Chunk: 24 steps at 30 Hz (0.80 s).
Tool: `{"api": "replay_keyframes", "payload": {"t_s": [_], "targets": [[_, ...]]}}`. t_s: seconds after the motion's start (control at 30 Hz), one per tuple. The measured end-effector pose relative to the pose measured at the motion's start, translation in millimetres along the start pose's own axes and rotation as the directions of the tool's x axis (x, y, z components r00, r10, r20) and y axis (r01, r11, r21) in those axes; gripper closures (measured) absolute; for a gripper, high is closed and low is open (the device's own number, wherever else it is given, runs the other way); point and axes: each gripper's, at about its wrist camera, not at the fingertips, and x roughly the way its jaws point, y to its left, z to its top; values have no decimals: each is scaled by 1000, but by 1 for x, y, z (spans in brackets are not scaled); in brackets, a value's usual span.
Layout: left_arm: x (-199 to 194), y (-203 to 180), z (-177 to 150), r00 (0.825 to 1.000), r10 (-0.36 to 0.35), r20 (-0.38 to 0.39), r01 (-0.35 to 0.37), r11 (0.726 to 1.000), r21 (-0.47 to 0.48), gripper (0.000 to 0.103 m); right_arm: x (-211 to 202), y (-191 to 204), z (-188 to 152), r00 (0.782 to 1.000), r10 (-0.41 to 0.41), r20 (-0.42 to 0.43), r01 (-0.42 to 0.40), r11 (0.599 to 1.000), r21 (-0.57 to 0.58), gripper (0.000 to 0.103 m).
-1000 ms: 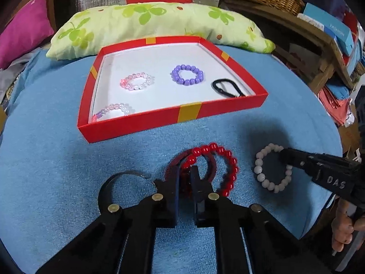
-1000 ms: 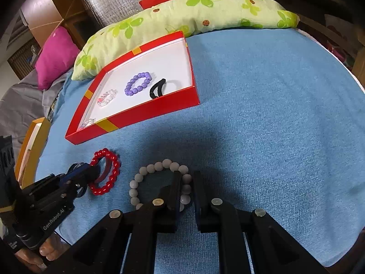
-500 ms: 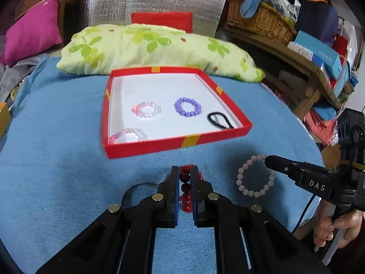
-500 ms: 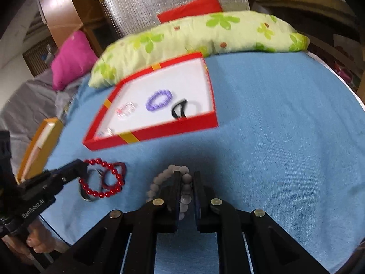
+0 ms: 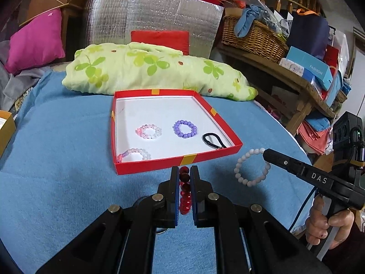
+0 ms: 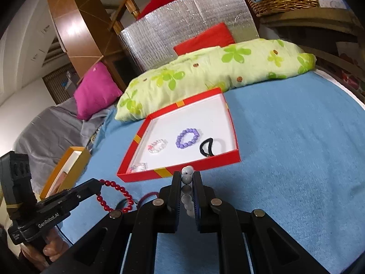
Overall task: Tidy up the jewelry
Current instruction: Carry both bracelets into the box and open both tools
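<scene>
Two grippers clenched: left gripper [image 5: 184, 175] on red bead bracelet [image 5: 184, 191], right gripper [image 6: 187, 180] on white bead bracelet [image 6: 187, 190].

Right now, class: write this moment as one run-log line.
left gripper: shut on red bracelet | right gripper: shut on white bracelet | both lifted off the blue cloth | red box: three bracelets, black hair tie

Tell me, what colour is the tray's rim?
Red, with yellow bands; the tray shows best in the left wrist view.
</scene>
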Motion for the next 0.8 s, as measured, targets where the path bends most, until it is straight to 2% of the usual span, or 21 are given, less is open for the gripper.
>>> {"api": "replay_keyframes", "payload": {"t_s": [0.37,0.6,0.8], "targets": [[-2,1,12,1000,-15,25,15,1000,-21,94,-1,-2,11,1000,13,21,-13,1000,22,92],[6,13,52,999,6,36,-5,999,-35,94,13,4,44,998,51,42,-53,998,39,92],[34,26,97,998,42,46,-41,999,-23,94,50,7,78,996,77,34,-79,995,67,92]]}}
